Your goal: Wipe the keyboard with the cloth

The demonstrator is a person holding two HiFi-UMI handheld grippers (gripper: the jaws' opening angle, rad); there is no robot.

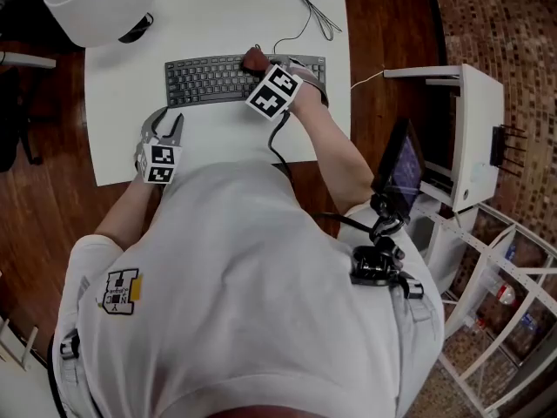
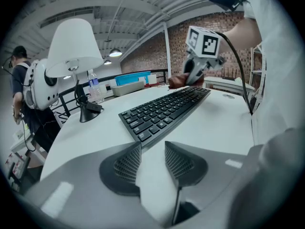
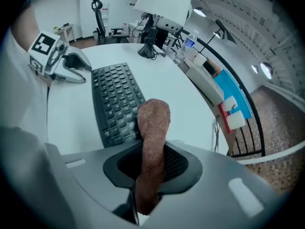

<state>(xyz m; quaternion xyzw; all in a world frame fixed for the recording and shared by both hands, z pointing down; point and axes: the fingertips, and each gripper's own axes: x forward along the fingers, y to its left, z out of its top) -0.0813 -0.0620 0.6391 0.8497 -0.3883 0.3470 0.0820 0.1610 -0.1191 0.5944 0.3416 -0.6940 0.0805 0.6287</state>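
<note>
My right gripper [image 3: 152,166] is pinching a brownish cloth [image 3: 154,123]. The jaws are closed on its folded middle, and a narrow tongue sticks out past the tips over the black keyboard [image 1: 204,79], a little toward its 3 o'clock end; I cannot tell whether the cloth is pressing on the keys or hovering just above them. My left gripper [image 1: 167,127] sits with its jaws spread and nothing between them, on the white table [image 1: 218,16] near the keyboard's 7 o'clock corner and not touching it. That is my main worry: nothing pins the keyboard, so a firm stroke could shove it across the table, likely toward 12 o'clock where its cable [image 1: 309,7] lies loose. The cloth is also bunched into a thin strip, so I judge each pass would clean only a narrow band. If I bear down steeply, the strip may fold aside and let my hard jaw tips knock or pop a keycap. Drag against the key edges could also tug the cloth out of my pinch. The white lamp [image 1: 96,3] at 10 o'clock looks safely apart.
</note>
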